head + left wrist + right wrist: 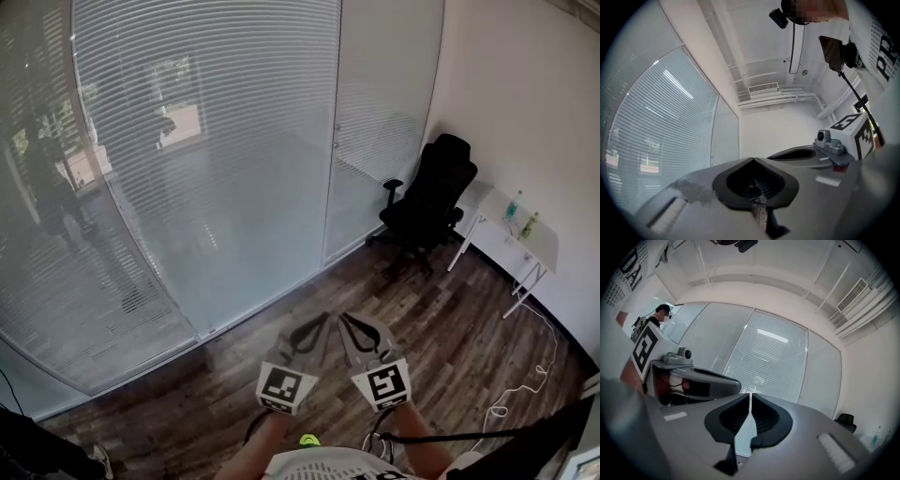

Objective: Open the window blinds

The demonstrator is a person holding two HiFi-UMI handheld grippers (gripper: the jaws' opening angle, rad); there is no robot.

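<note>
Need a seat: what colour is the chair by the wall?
The chair is black; head view shows it best.

Office, blinds [206,141], swivel chair [429,199], desk [499,217]

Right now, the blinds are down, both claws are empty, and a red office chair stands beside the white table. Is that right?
Not quite. The office chair is black, not red, as the head view shows. The rest holds: the blinds are down, the left claw and right claw are empty, and the chair stands beside the white table.
</note>
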